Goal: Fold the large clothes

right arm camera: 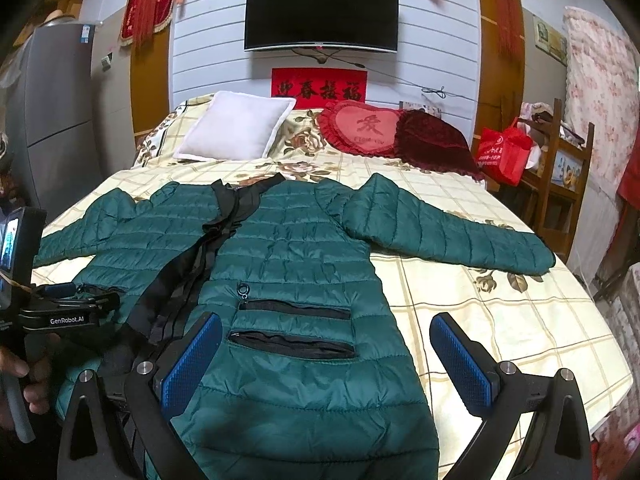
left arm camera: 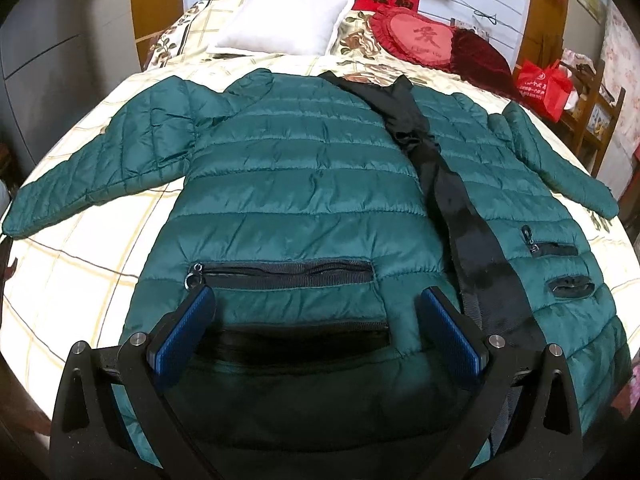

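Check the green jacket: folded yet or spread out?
Spread out: the jacket lies flat on the bed, both sleeves stretched sideways, front unzipped.

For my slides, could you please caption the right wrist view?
Open right gripper hovers over a green jacket spread flat on the bed.

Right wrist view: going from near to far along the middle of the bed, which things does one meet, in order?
Right tool, open → green jacket → white pillow → red banner → black screen.
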Demonstrator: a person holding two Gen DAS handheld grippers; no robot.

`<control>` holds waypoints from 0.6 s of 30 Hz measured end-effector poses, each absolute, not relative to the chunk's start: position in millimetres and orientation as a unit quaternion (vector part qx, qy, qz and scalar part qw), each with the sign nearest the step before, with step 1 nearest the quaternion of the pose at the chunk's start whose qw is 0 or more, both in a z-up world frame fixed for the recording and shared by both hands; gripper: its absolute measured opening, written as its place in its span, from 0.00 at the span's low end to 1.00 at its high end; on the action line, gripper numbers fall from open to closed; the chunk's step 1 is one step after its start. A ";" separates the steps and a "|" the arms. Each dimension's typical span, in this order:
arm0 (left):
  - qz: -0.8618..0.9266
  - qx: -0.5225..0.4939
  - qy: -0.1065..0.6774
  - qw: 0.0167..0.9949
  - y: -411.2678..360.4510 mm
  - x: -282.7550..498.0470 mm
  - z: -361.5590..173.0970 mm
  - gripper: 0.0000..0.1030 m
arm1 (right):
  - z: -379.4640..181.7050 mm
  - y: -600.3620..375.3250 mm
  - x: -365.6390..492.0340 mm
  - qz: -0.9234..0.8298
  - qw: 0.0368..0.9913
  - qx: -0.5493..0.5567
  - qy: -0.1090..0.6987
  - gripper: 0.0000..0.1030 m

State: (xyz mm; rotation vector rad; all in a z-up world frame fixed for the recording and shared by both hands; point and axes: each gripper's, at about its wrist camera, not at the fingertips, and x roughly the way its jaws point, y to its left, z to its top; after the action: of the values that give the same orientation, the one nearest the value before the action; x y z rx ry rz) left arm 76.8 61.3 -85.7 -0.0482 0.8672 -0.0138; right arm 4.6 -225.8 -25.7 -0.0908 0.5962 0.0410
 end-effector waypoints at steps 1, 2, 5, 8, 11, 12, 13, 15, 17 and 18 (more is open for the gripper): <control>-0.007 -0.023 0.420 0.907 61.0 76.9 -85.8 1.00 | -25.9 -225.6 5.0 0.020 0.955 -0.044 0.293 1.00; -0.007 -0.023 0.420 0.907 60.9 76.7 -85.9 1.00 | -26.0 -225.9 5.1 0.020 0.955 -0.044 0.292 1.00; -0.008 -0.022 0.420 0.907 60.6 76.5 -85.7 1.00 | -26.0 -225.8 5.5 0.020 0.955 -0.043 0.293 1.00; -0.007 -0.023 0.421 0.907 60.9 77.1 -85.9 1.00 | -26.1 -225.9 5.6 0.019 0.955 -0.042 0.292 1.00; -0.007 -0.024 0.422 0.906 61.2 77.6 -86.0 1.00 | -26.1 -225.8 5.8 0.020 0.955 -0.042 0.293 1.00; -0.007 -0.024 0.422 0.906 61.1 77.3 -86.0 1.00 | -26.3 -225.7 5.8 0.020 0.955 -0.042 0.293 1.00; -0.007 -0.024 0.422 0.906 61.3 77.3 -86.0 1.00 | -26.2 -225.8 5.8 0.020 0.955 -0.042 0.293 1.00; -0.007 -0.023 0.423 0.906 61.2 77.4 -86.0 1.00 | -26.4 -225.9 5.8 0.020 0.955 -0.043 0.293 1.00; -0.007 -0.023 0.422 0.906 61.5 77.3 -86.3 1.00 | -26.2 -226.0 5.7 0.020 0.955 -0.042 0.292 1.00; -0.007 -0.023 0.422 0.906 61.4 77.4 -86.4 1.00 | -26.4 -226.2 5.9 0.019 0.955 -0.041 0.293 1.00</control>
State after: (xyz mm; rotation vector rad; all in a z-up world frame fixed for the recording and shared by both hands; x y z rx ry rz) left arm 77.4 61.4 -86.4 -0.0482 0.8723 -0.0148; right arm 5.9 -226.2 -26.4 -0.0841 0.5939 0.0395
